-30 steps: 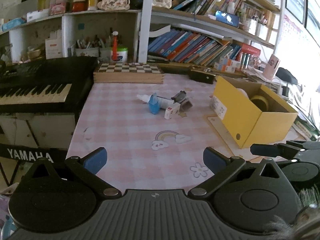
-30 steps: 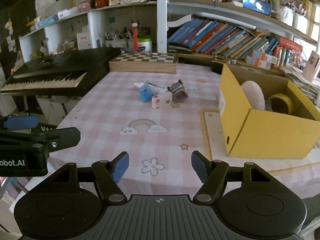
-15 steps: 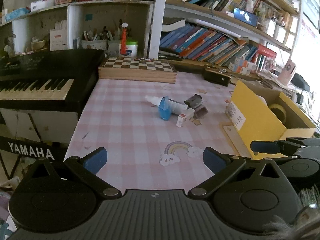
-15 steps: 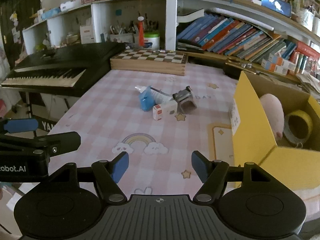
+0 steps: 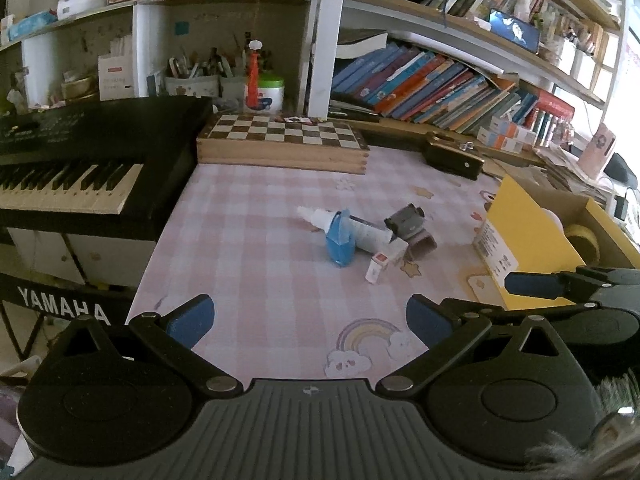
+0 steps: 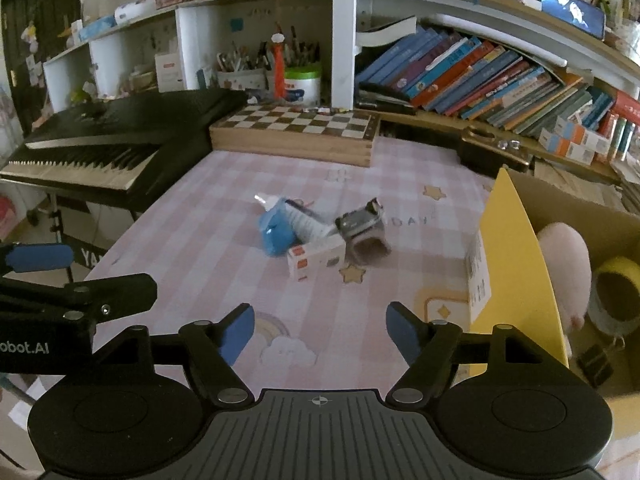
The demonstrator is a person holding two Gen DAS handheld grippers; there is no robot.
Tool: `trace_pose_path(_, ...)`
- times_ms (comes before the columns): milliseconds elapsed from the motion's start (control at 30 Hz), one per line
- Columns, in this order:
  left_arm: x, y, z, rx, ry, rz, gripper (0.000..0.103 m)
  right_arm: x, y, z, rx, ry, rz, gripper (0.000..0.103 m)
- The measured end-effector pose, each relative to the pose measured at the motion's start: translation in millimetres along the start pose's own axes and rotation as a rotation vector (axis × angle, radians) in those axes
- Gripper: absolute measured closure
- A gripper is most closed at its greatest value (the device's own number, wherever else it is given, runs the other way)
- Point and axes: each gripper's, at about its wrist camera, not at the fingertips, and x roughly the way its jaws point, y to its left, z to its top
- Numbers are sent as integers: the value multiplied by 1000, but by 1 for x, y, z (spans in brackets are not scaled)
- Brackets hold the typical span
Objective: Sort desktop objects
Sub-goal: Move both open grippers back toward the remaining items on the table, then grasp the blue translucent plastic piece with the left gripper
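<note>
Nearest the viewer, two black two-finger grippers with blue pads hang side by side over a pink-and-white checked tablecloth (image 5: 248,264) printed with a rainbow, clouds and stars. The left gripper (image 5: 310,318) has its fingers spread wide with nothing between them. The right gripper (image 6: 320,330) also holds nothing; its jaws are parted and opening further over bare cloth.

Further in, near the middle of the table, sits a small cluster of loose items touching or overlapping one another. A blue plastic piece (image 6: 276,234) lies on the left of the cluster, across a white tube with a pale cap (image 5: 360,232) that points left. Just in front is a small white carton with a red-orange end (image 6: 316,258). To its right rests a small grey and black gadget (image 6: 362,226) on its side.

To the right of the cluster stands an open yellow cardboard box (image 6: 508,264). Inside it are a pale pink plush object (image 6: 564,256), a yellow roll of tape (image 6: 616,292) and a black binder clip (image 6: 598,362).

Beyond the cluster, at the far edge of the table, lies a closed wooden chessboard case (image 5: 282,144). On the left is a black electronic keyboard (image 5: 80,160). Behind everything, shelves hold pen pots and slanting rows of books (image 6: 480,80).
</note>
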Motion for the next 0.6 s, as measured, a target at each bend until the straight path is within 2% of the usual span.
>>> trace_pose_path(367, 33, 3, 19, -1, 26, 17, 0, 32, -13, 21, 0, 19, 19, 28)
trace_pose_path(600, 65, -3, 33, 36, 26, -5, 4, 48, -32, 33, 52, 16, -17, 28)
